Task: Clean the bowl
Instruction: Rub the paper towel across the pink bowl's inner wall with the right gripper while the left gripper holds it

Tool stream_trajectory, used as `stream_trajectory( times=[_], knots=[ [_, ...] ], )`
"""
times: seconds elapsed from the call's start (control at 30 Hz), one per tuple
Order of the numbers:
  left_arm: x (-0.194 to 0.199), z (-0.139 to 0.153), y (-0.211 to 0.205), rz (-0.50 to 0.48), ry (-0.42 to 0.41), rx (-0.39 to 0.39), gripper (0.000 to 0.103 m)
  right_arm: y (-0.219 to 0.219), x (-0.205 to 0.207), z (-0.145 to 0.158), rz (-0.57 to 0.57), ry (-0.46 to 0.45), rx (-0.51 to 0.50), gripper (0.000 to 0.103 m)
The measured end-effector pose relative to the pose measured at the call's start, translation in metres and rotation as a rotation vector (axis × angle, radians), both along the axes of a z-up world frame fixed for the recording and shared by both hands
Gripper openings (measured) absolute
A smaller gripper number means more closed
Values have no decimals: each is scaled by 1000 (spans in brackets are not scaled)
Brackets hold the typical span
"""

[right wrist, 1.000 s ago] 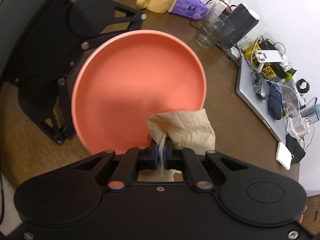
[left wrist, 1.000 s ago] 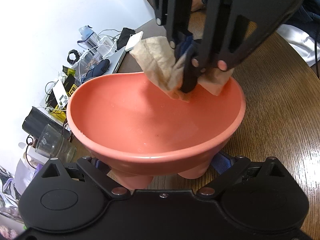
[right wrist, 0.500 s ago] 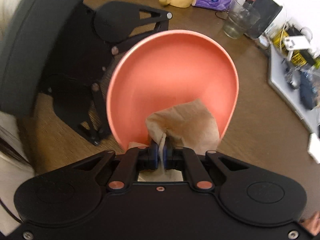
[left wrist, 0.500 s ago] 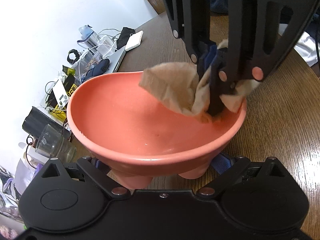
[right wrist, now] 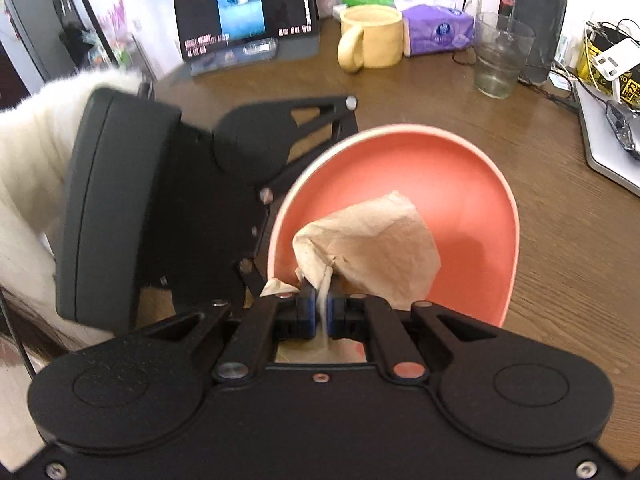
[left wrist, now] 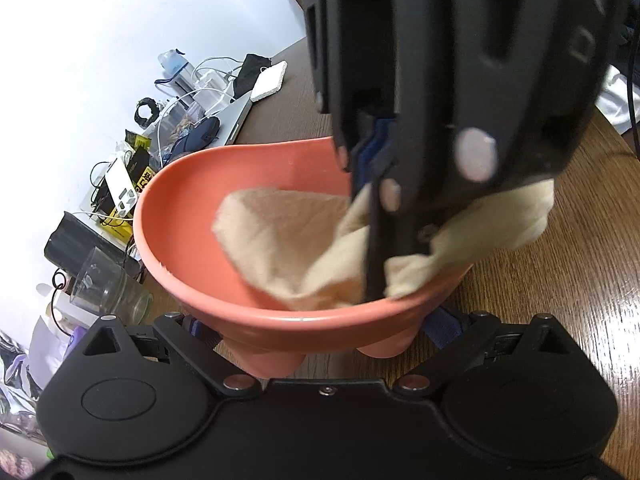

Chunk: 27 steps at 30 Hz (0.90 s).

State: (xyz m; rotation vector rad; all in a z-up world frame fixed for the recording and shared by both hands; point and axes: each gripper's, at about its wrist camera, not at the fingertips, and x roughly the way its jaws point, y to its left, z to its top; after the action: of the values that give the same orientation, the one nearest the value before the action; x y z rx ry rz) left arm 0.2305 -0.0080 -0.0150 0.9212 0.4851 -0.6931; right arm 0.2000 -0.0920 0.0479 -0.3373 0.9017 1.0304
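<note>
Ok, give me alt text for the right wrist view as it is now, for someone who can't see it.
The right tool, shut on a crumpled tan cloth, presses it inside a tilted salmon-pink bowl on a wooden table. The left tool sits against the bowl's left side. Behind stand a yellow mug, a glass and a tablet.

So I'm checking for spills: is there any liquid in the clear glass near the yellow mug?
No, the clear glass beside the yellow mug looks empty in the right wrist view.

wooden table (right wrist: 560,280): mug (right wrist: 372,36), glass (right wrist: 500,56), tissue pack (right wrist: 436,34), laptop (right wrist: 608,152).
</note>
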Motion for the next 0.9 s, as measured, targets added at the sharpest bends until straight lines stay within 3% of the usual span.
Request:
stream_trajectory(
  times=[0.53,0.9],
  knots=[
    [-53,0,9,2,4,-2,97,-16,25,-4,-115,-2,255,6],
    [-106,0,19,4,6,-6,97,-17,31,-7,-177,-122,286,6]
  ],
)
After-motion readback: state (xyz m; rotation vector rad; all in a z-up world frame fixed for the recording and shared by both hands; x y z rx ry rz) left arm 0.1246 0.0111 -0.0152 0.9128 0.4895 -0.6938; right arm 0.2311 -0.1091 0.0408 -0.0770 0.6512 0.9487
